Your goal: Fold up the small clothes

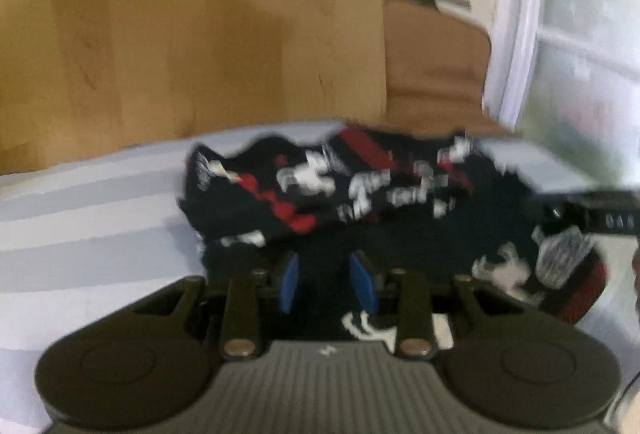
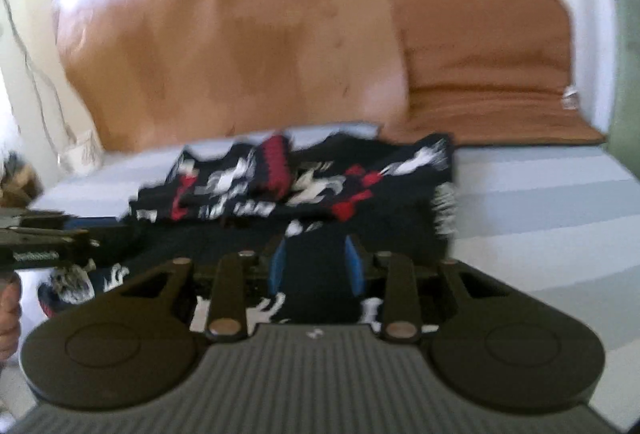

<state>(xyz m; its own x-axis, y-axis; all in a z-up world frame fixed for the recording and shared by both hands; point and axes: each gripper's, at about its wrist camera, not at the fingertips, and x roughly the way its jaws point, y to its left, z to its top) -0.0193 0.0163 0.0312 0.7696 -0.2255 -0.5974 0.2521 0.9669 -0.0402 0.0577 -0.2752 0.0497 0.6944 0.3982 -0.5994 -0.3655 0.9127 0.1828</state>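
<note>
Dark patterned garment on striped bedsheet, hem pinched in both left fingers and right fingers, low, level.

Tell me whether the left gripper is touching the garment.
Touching. In the left wrist view, the left gripper has dark garment fabric between its blue pads, filling the space from pad to pad.

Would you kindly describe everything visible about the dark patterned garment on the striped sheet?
The dark garment is soft navy-black fabric printed with white figures and red patches, with a red-trimmed edge. It lies rumpled and partly folded over itself on the pale striped sheet. Fabric sits between the fingers of the left gripper and right gripper. Blur hides finer detail.
</note>
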